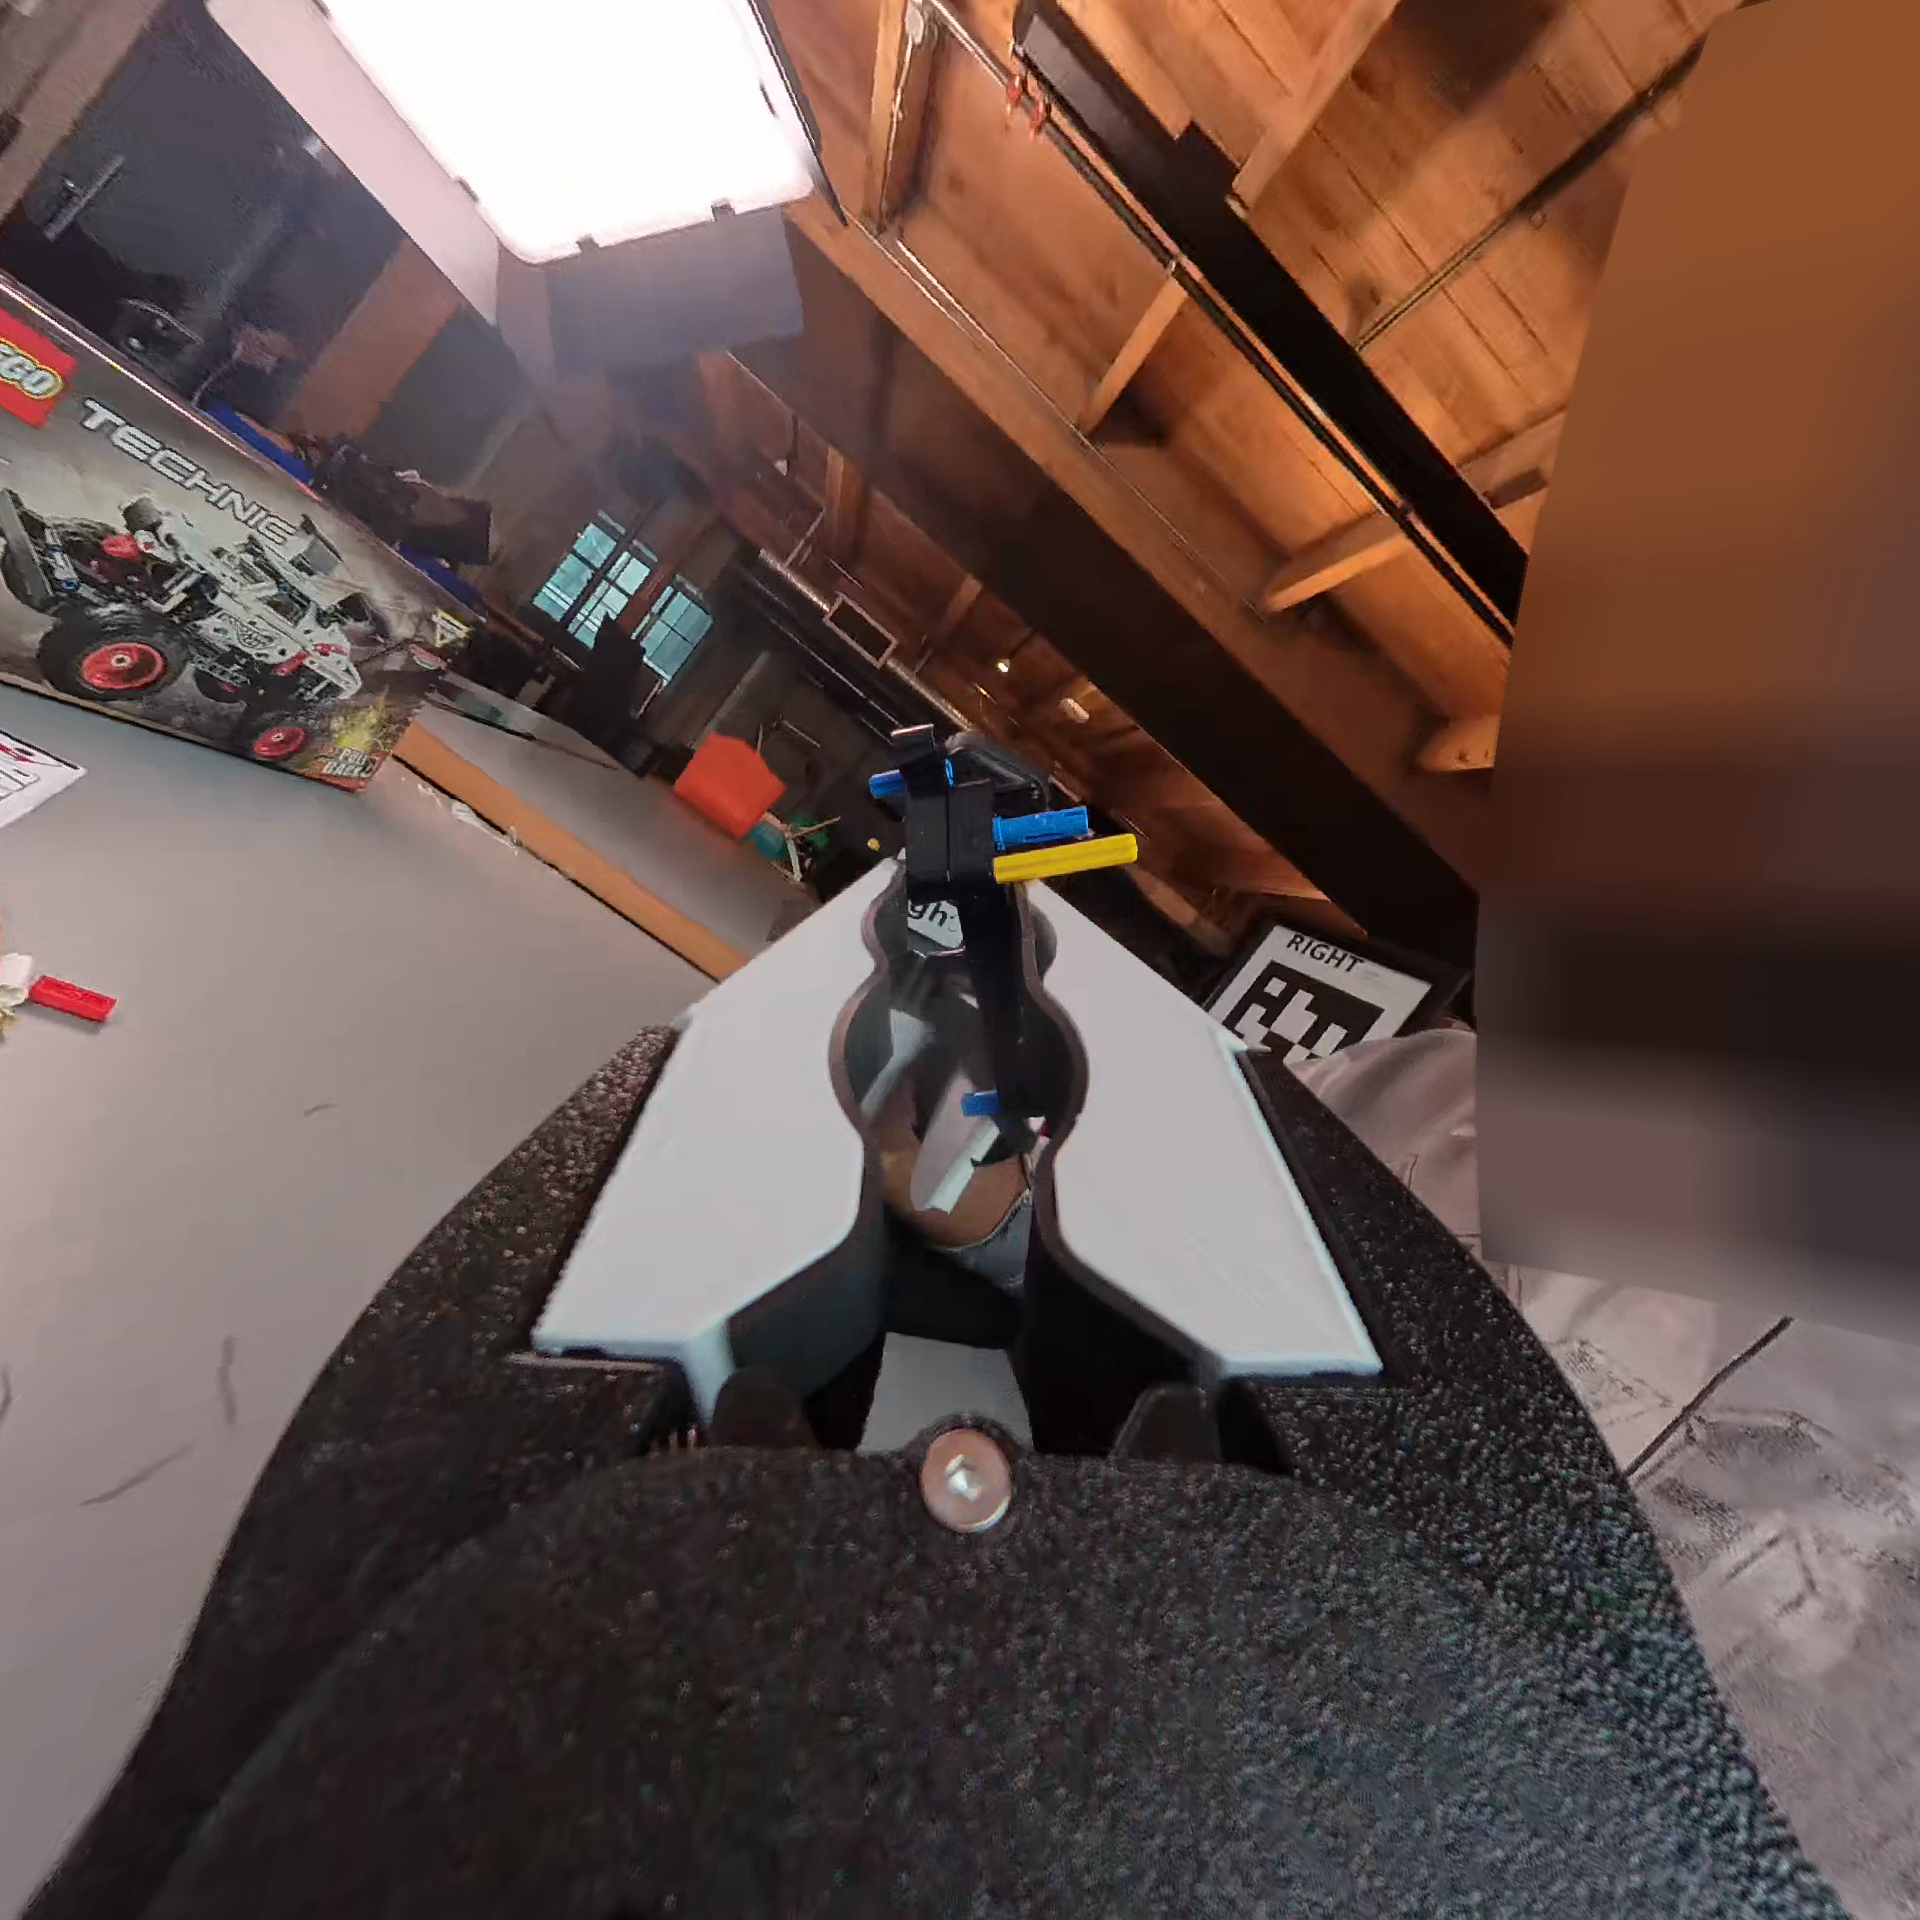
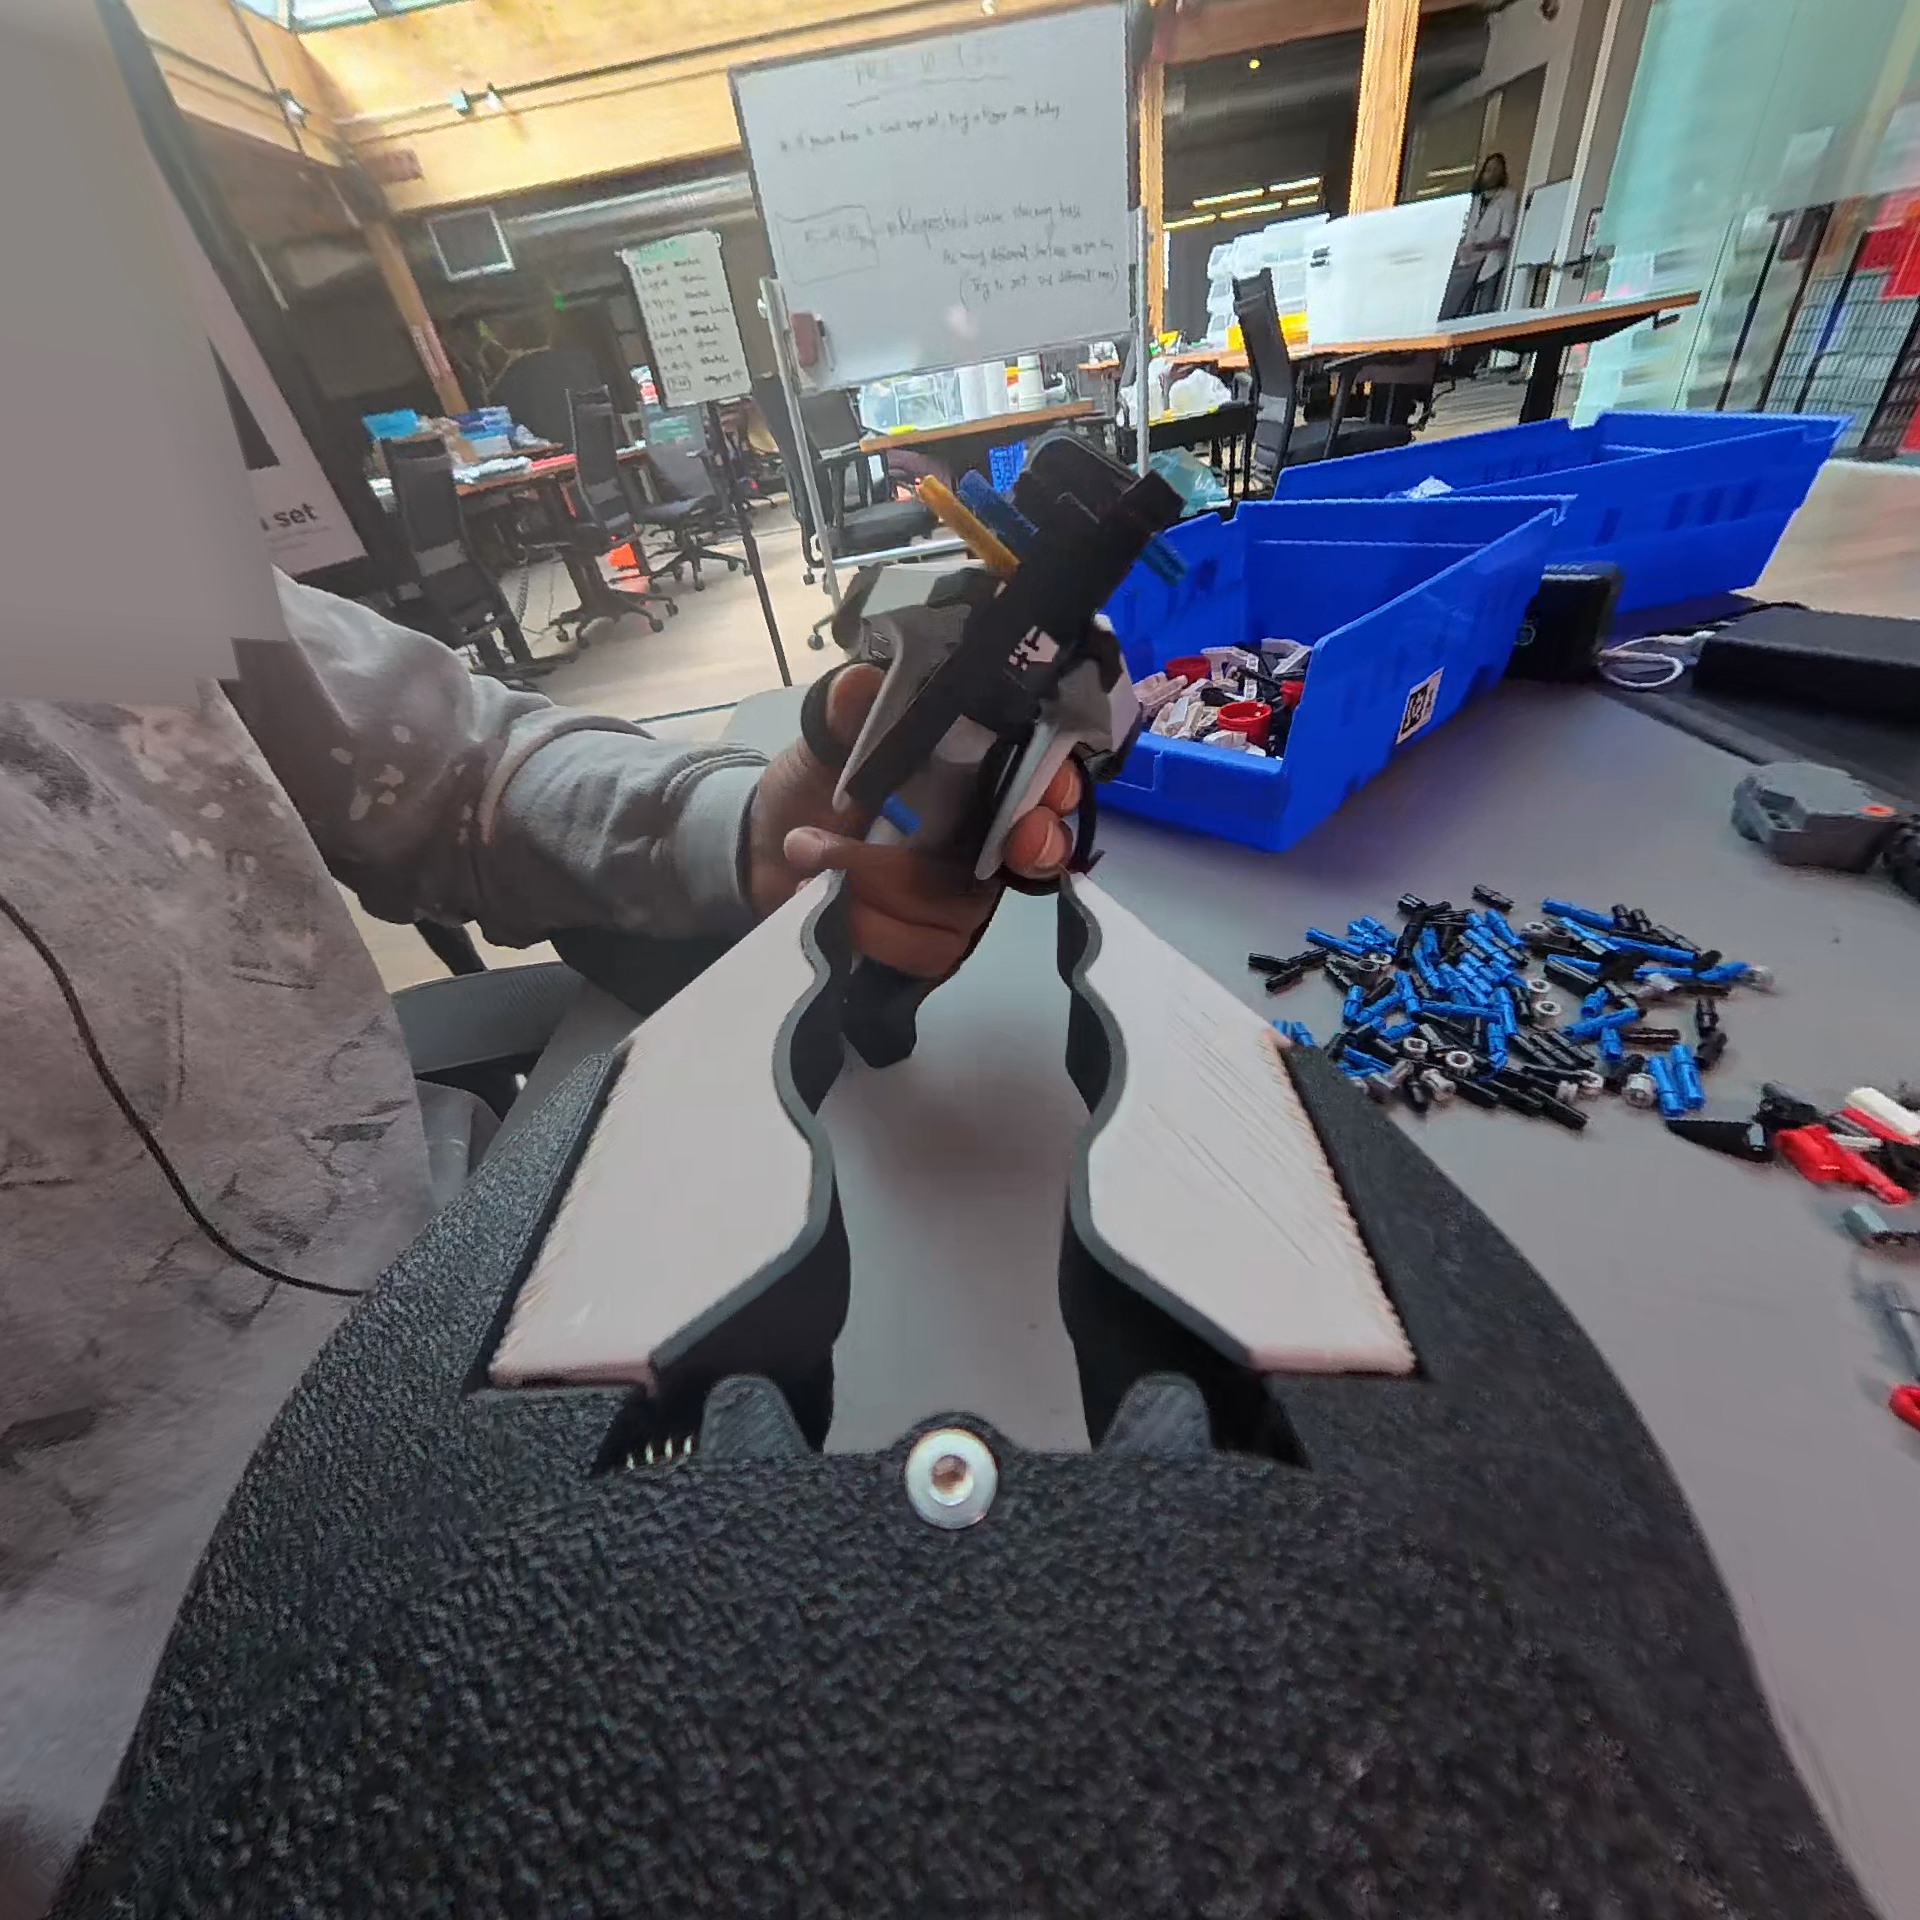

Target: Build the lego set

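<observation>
My left gripper (image 1: 961, 904) is shut on a black Lego assembly (image 1: 951, 821) and holds it up in the air, tilted toward the ceiling. The assembly is a black beam with blue pins (image 1: 1039, 828) and a yellow axle (image 1: 1065, 857) sticking out sideways. In the right wrist view a hand (image 2: 883, 862) holds that left gripper (image 2: 987, 686), with the same assembly (image 2: 1049, 592) standing out of it. My right gripper (image 2: 945, 888) is open and empty. It points at the hand from just below, above the grey table (image 2: 1558, 1299).
A pile of blue and black pins (image 2: 1486, 997) lies on the table to the right, with red and black parts (image 2: 1839, 1143) beyond. Blue bins (image 2: 1351, 644) with parts stand behind. The Lego box (image 1: 208, 582) and a red plate (image 1: 73, 1000) are on the left. The left gripper's tips are roughly 5 cm from the right gripper's.
</observation>
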`<state>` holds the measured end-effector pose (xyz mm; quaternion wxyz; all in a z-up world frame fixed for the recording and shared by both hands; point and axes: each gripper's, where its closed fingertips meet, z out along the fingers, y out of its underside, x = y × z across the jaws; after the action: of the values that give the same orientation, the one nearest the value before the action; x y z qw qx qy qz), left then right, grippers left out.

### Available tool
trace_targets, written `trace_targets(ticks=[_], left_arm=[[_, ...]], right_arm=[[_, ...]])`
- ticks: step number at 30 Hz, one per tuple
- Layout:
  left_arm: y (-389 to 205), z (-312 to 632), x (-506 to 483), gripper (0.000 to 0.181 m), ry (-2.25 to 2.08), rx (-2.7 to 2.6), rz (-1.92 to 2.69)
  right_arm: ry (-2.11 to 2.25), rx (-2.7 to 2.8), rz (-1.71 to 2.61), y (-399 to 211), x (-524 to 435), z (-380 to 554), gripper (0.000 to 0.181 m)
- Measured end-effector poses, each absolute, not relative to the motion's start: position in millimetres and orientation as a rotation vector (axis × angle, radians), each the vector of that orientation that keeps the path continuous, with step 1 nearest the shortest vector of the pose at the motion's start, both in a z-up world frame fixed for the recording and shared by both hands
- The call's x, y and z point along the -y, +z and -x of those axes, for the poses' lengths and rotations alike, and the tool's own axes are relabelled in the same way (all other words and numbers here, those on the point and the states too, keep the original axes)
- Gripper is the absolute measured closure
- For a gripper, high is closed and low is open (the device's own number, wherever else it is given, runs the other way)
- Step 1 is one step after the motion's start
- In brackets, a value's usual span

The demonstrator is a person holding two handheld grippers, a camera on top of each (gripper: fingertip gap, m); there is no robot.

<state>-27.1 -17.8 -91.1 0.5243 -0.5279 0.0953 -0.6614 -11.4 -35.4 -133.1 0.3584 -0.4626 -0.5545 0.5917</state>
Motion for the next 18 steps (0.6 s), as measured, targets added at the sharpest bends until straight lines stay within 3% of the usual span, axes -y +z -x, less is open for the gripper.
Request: trace_targets(ticks=[4, 6, 8, 13, 18], left_arm=[[-98, 27, 11, 0.164, -1.517, -0.213, 1.265], [-100, 20, 13, 0.164, -1.474, -0.259, 1.281], [-104, 17, 12, 0.165, -1.398, -0.313, 1.327], [-129, 21, 3, 0.151, -1.036, -0.474, 1.536], [-164, 22, -10, 0.151, -0.728, -0.561, 1.746]], right_arm=[[1.692, 1.303, 1.287, -125, 50, 30, 0.143], [1.648, 1.246, 1.314, -125, 45, 36, 0.166], [1.585, 1.274, 1.331, -130, 41, 34, 0.17], [1.253, 1.353, 1.574, -161, -6, 17, 0.174], [0.763, 1.547, 1.809, -225, -41, -10, 0.174]])
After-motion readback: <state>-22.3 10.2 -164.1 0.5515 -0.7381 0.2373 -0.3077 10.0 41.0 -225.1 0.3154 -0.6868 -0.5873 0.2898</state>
